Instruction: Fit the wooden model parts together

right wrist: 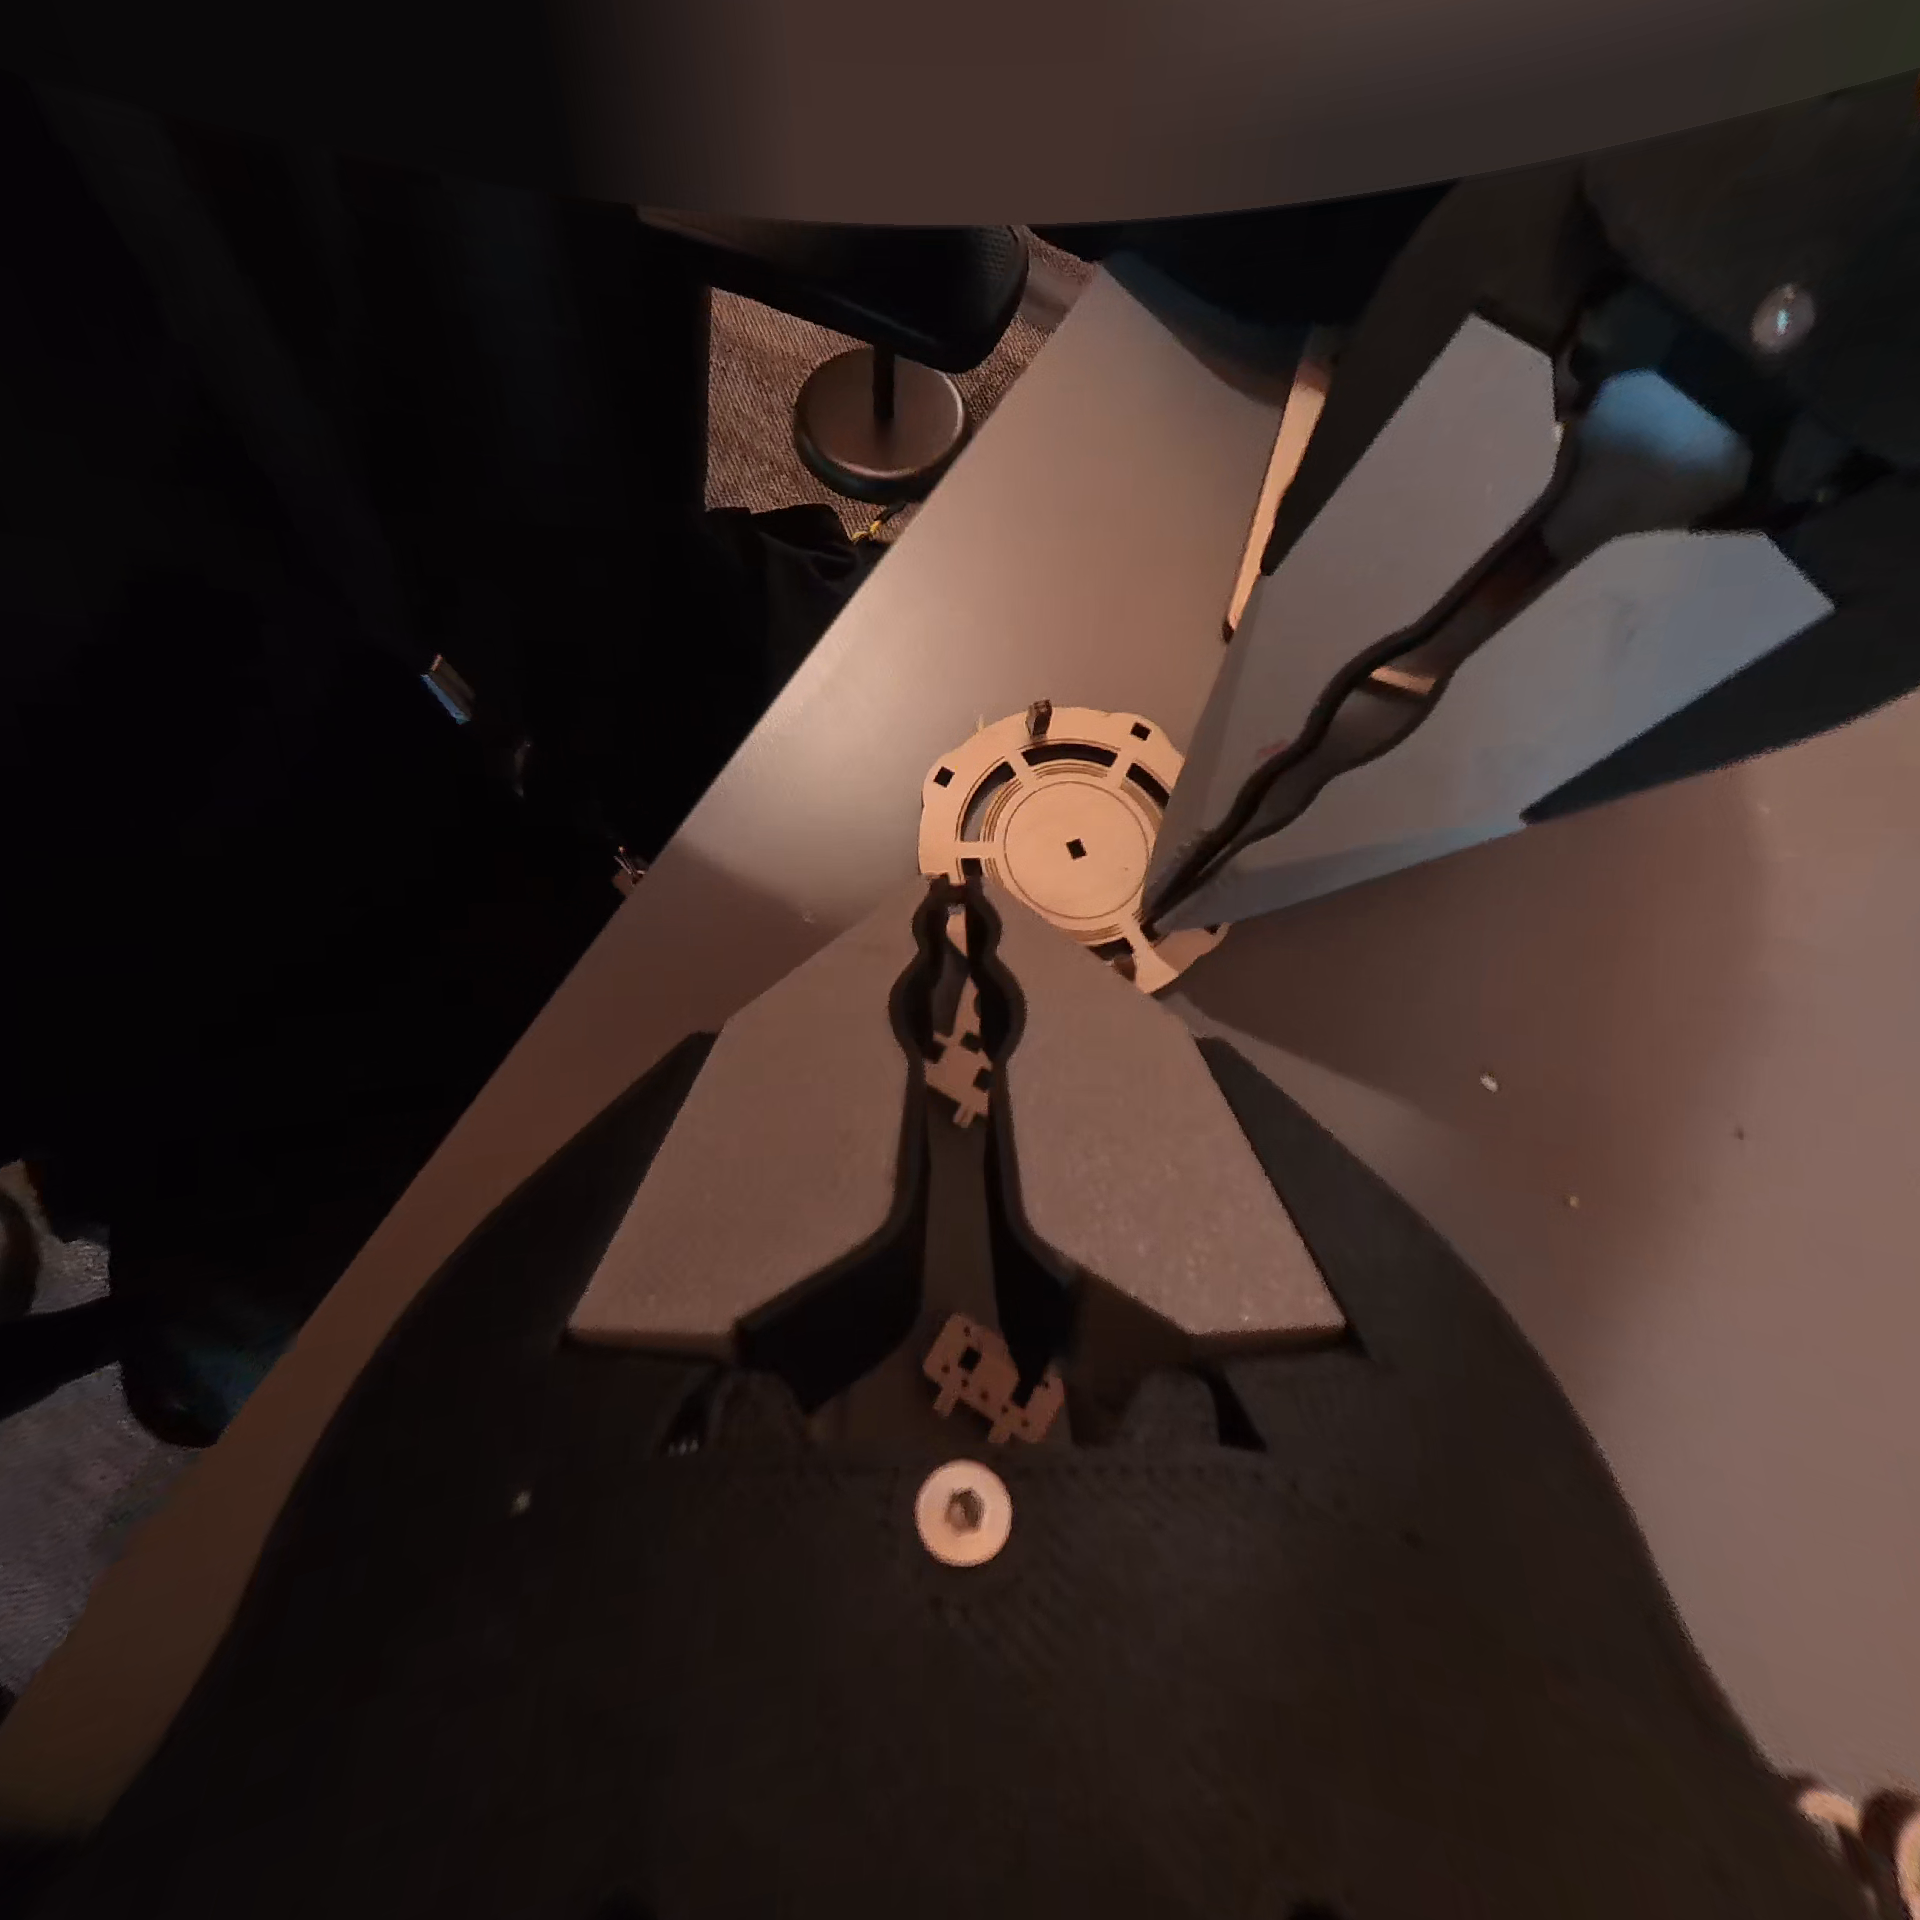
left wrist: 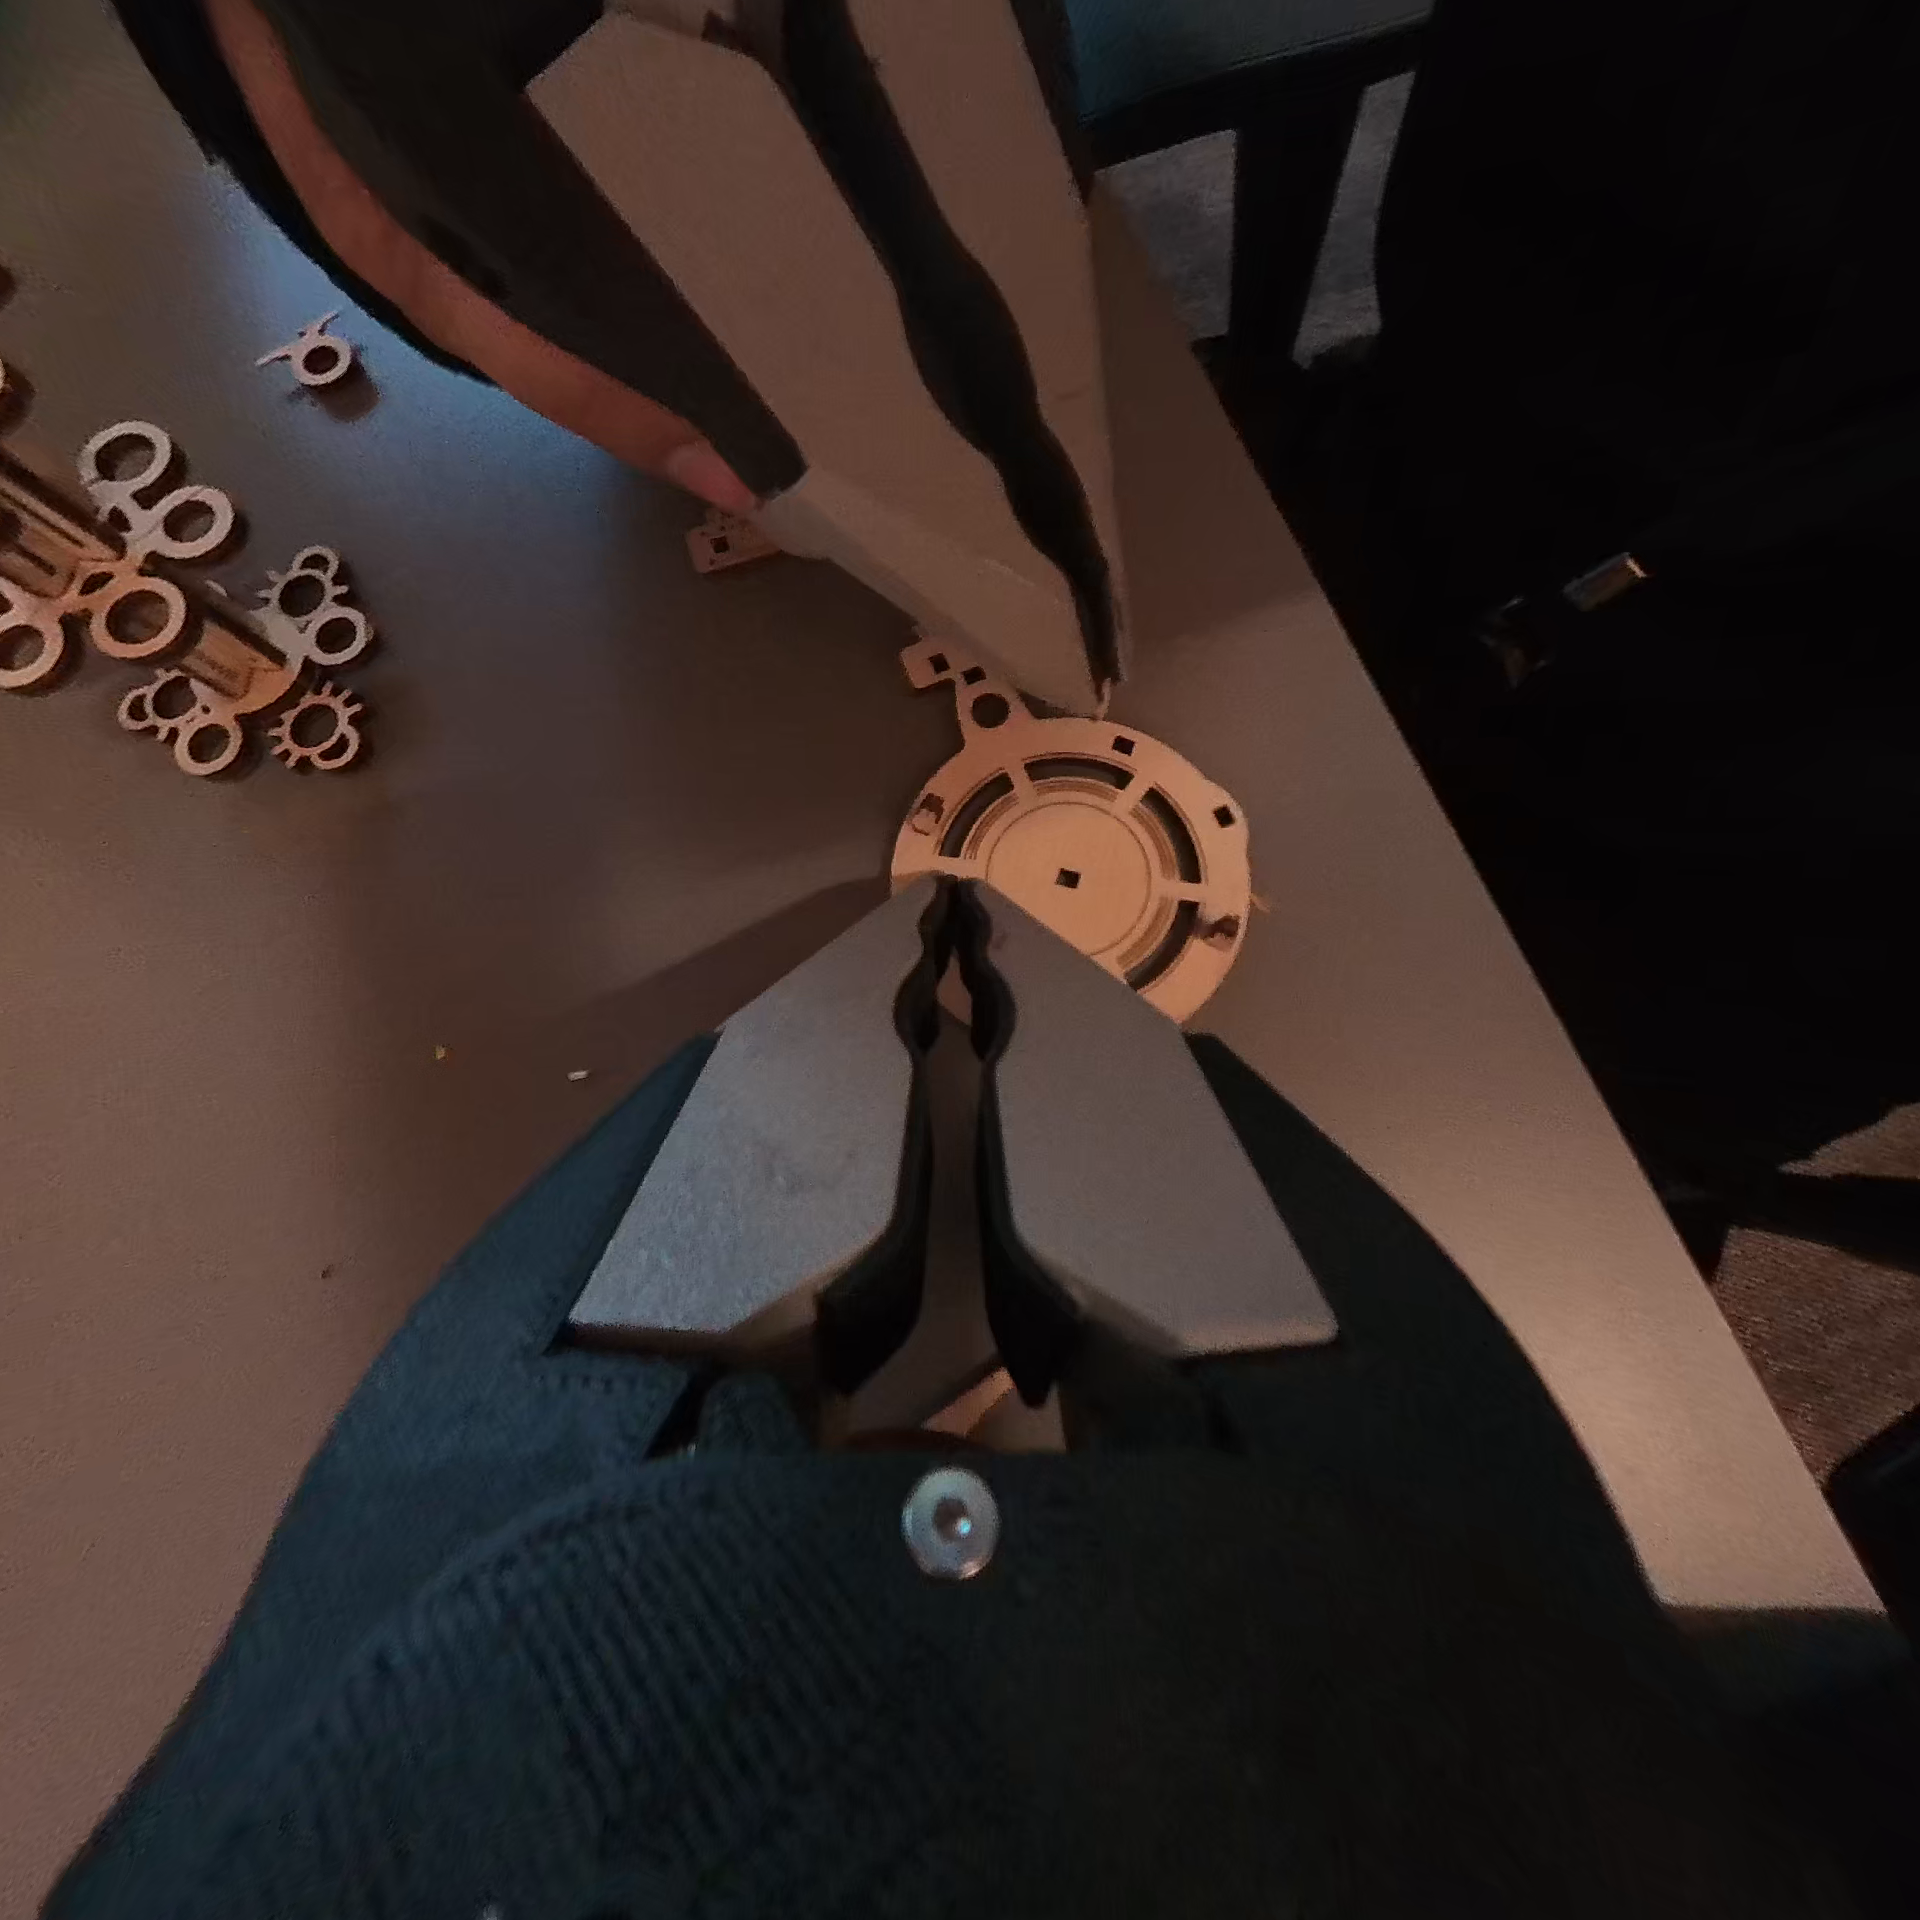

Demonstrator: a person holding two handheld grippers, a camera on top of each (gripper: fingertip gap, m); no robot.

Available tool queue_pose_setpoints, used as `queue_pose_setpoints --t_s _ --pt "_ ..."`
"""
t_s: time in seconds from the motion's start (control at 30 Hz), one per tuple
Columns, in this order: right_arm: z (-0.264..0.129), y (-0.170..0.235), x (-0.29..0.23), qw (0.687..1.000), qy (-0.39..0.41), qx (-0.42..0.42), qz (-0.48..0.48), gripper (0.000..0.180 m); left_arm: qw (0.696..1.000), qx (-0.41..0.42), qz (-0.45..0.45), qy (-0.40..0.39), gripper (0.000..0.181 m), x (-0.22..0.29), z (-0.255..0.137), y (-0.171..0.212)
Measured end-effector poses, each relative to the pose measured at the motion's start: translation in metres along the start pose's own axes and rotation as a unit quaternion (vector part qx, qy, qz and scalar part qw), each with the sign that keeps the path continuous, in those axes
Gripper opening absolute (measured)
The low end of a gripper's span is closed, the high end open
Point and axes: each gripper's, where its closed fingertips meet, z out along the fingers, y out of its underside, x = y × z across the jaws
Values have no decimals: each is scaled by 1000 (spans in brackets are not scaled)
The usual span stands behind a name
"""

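- Pressed together at the tips, the left gripper (left wrist: pixel 948 883) was seen pinching the near rim of the round wooden disc (left wrist: pixel 1075 868), which lay just ahead of it near the table (left wrist: pixel 520 1039) edge.
- Opposite it, the right gripper (right wrist: pixel 951 883) was closed on the disc's far rim, beside its notched arm (left wrist: pixel 961 686).
- Layered rings were already joined into the disc; the assembly was judged partly done.
- Loose ring-shaped pieces (left wrist: pixel 177 613) lay unused, well off to the left gripper's left.
- A small slotted piece (left wrist: pixel 727 540) lay beyond the disc.

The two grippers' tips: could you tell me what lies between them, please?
The round wooden disc lies between the left gripper and right gripper, per the left wrist view.
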Motion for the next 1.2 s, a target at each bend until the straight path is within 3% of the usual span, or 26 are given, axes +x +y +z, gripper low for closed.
queue_pose_setpoints --t_s 1.2 --pt "12 -2 -5 999 -17 12 -25 0 999 0 35 -18 0 -2 5 -6"
